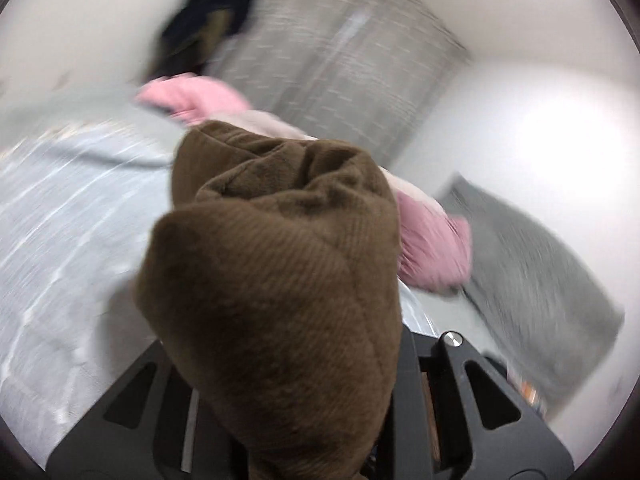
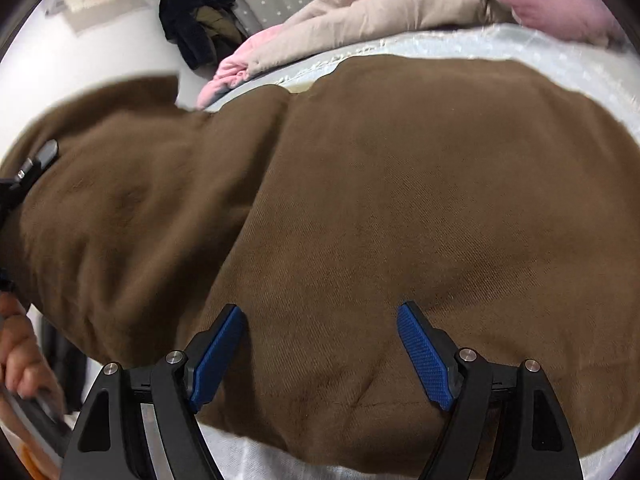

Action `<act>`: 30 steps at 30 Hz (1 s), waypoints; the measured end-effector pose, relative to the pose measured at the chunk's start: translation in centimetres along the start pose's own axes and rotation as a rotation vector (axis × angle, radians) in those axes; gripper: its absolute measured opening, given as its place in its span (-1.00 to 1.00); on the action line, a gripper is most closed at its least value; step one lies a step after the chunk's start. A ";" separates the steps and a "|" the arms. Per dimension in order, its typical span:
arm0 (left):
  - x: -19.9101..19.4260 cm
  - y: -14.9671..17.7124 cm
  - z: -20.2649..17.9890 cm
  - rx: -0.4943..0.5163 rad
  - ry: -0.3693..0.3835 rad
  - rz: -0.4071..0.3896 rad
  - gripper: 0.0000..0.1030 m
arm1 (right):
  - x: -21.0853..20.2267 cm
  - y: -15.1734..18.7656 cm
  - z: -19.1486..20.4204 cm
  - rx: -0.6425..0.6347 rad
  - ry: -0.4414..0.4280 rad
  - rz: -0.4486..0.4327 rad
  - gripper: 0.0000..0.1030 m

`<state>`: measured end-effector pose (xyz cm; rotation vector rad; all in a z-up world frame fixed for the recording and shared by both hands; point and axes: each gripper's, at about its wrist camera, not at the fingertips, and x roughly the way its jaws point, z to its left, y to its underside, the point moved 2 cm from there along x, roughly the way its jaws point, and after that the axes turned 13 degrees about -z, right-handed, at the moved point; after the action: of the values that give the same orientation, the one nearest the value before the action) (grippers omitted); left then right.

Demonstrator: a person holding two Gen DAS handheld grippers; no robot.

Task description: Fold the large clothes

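A large brown garment (image 2: 400,208) lies spread over the pale bed sheet (image 2: 520,44). Its left part is pulled up off the bed into a bunch. In the left wrist view that bunch of brown garment (image 1: 280,264) fills the middle and hides the fingers of my left gripper (image 1: 292,360), which is shut on the cloth. In the right wrist view one finger of the left gripper (image 2: 42,156) shows at the left edge, against the raised cloth. My right gripper (image 2: 320,316) is open just above the garment's near part, its blue pads (image 2: 218,354) wide apart with nothing clamped.
A pink and beige quilt (image 2: 380,8) is heaped at the far side of the bed. A black garment (image 2: 196,20) hangs by the grey curtain (image 1: 340,60). A grey pillow (image 1: 540,272) lies at the right. A person's hand (image 2: 20,340) is at the lower left.
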<state>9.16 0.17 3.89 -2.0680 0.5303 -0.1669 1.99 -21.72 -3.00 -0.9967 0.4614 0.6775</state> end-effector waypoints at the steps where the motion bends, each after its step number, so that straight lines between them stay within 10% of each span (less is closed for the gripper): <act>1: 0.7 0.6 -2.0 0.047 0.042 0.023 -0.53 | -0.7 -0.7 -0.7 0.056 -0.028 0.002 0.57; 7: 4.4 7.4 -10.8 0.353 0.167 0.219 -0.48 | -8.2 -3.8 -7.1 0.243 0.032 -0.236 0.57; 13: 8.4 18.1 -11.4 0.491 0.202 0.492 -0.38 | -13.7 -3.6 -15.1 0.452 0.170 -0.403 0.57; 15: 8.0 20.3 -12.0 0.635 0.214 0.465 -0.35 | -14.1 -3.3 -16.6 0.518 0.161 -0.414 0.57; 25: 2.5 15.9 -12.8 0.548 0.360 0.589 0.50 | -13.3 -4.5 -14.9 0.457 0.111 -0.387 0.57; 30: -0.9 12.0 -11.4 0.446 0.461 0.612 0.55 | -13.3 -4.7 -14.1 0.476 -0.033 -0.372 0.62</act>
<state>0.99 -13.73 -0.03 -1.3570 1.2568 -0.3627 -4.86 -39.84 1.61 -0.5937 0.3707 0.2301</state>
